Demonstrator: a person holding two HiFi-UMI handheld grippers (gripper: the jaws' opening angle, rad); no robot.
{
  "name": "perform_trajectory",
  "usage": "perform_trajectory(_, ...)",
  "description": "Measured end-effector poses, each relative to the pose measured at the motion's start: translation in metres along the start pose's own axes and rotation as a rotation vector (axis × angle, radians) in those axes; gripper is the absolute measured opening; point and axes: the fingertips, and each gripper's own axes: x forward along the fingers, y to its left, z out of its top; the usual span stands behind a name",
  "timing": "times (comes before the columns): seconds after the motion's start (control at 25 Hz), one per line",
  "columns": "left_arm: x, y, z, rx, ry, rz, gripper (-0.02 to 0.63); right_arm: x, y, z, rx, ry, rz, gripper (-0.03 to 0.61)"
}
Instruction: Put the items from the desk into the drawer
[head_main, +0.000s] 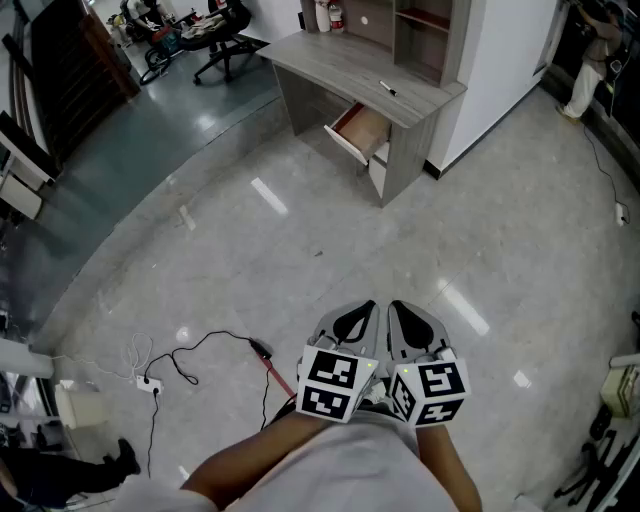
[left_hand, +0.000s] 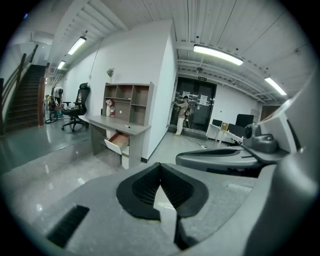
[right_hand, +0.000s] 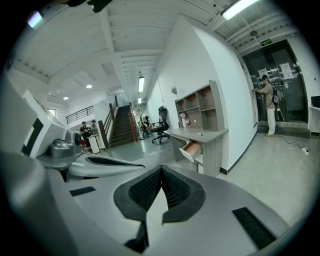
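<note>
A grey desk (head_main: 350, 60) stands far ahead against a white wall, with its wooden drawer (head_main: 358, 130) pulled open. A small dark pen (head_main: 388, 89) lies on the desktop, and bottles (head_main: 325, 15) stand at its back. Low in the head view, close to the person's body, my left gripper (head_main: 368, 305) and right gripper (head_main: 394, 305) sit side by side over the floor. Both are shut, pads touching, with nothing between them. The desk (left_hand: 112, 122) and drawer (left_hand: 118, 141) show small in the left gripper view, and the desk (right_hand: 197, 133) and drawer (right_hand: 191, 148) in the right gripper view.
A shelf unit (head_main: 420, 30) rises on the desk's right end. A black cable with a white power strip (head_main: 150, 383) and a red-handled tool (head_main: 275, 370) lie on the floor at the left. An office chair (head_main: 225, 35) stands beyond the desk. A person (left_hand: 182, 115) stands at a far door.
</note>
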Motion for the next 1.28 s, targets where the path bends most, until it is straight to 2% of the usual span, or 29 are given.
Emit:
perform_trajectory(0.4,0.043,-0.039,0.006,0.011,0.012,0.016,0.004,-0.012,-0.056,0.000,0.019,-0.018,0.028,0.002)
perform_trajectory(0.68,0.064,-0.038,0.020,0.021,0.004,0.037,0.003,-0.003,-0.078,0.004,0.076,-0.020,0.064,0.002)
perform_trajectory(0.96,0.101,-0.010,0.036,0.000,-0.016,0.017,0.003,0.039,-0.092,0.011,0.076,-0.010,0.055,0.002)
perform_trajectory(1.28,0.146,0.062,0.080,-0.047,-0.032,-0.048,0.003,0.119,-0.097,0.053,0.112,0.008,0.011,0.002)
